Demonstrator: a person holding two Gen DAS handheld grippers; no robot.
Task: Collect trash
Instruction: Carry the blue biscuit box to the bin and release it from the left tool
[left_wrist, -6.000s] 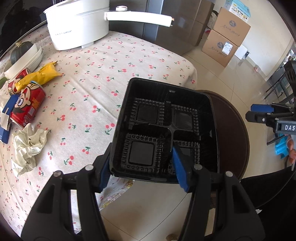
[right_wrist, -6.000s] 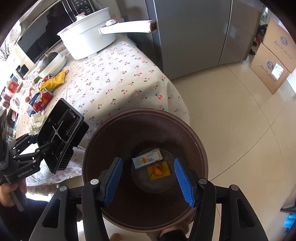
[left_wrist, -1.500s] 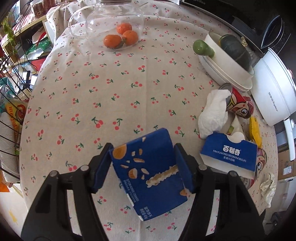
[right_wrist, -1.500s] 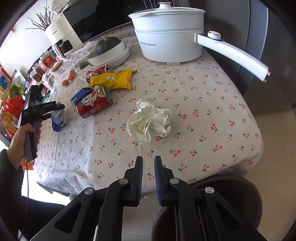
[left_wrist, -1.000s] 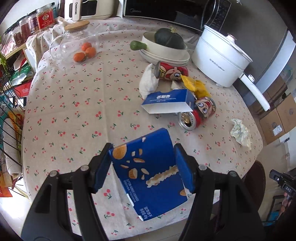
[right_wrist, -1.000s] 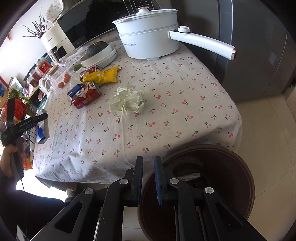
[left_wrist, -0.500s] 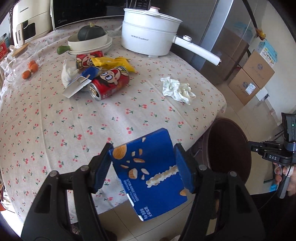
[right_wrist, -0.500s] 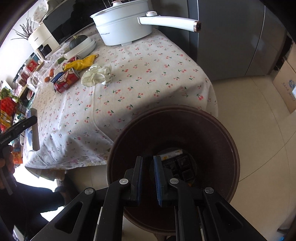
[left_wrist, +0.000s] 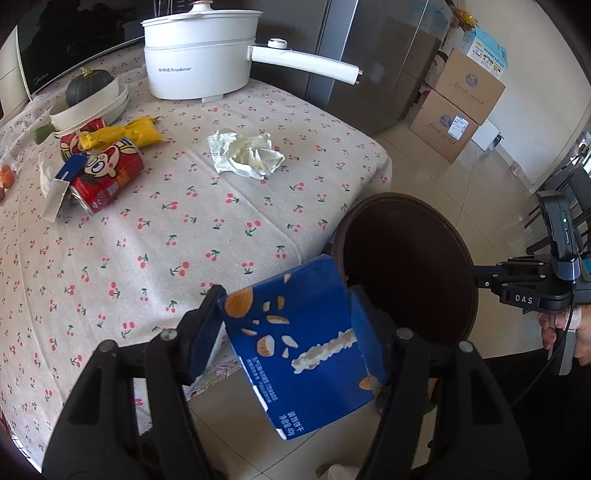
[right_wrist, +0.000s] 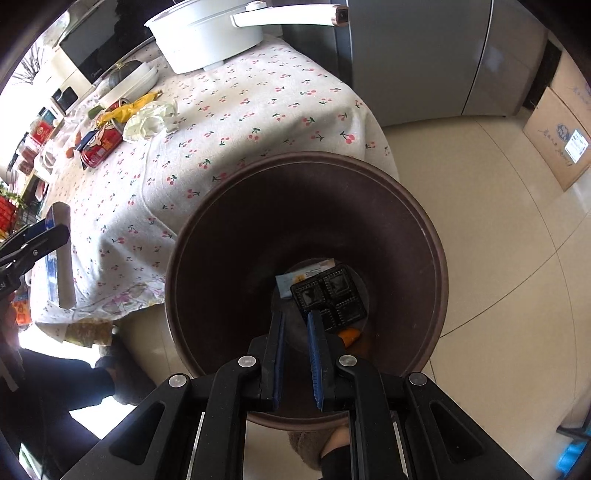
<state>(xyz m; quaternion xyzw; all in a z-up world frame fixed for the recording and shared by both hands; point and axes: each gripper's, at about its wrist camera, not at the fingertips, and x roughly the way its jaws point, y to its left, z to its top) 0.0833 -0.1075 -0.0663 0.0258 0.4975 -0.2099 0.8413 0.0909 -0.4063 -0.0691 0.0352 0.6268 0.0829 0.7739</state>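
My left gripper (left_wrist: 288, 332) is shut on a blue biscuit box (left_wrist: 299, 347) and holds it in the air beside the table edge, just left of the brown trash bin (left_wrist: 461, 258). My right gripper (right_wrist: 295, 332) is nearly shut and empty, hovering over the bin (right_wrist: 424, 229). The bin holds a black plastic tray (right_wrist: 332, 295), a pale packet and an orange scrap. On the table lie crumpled paper (left_wrist: 247, 153), a red can (left_wrist: 107, 173), a yellow wrapper (left_wrist: 122, 134) and a second can behind it.
A white electric pot (left_wrist: 199, 62) with a long handle stands at the table's back, beside stacked bowls with a squash (left_wrist: 88, 96). Cardboard boxes (left_wrist: 458, 107) stand on the floor beyond a grey fridge. The cherry tablecloth (left_wrist: 184, 221) hangs over the table edge next to the bin.
My left gripper has carried the blue box from over the table toward the bin. My right gripper has swung from the table edge to above the bin's opening.
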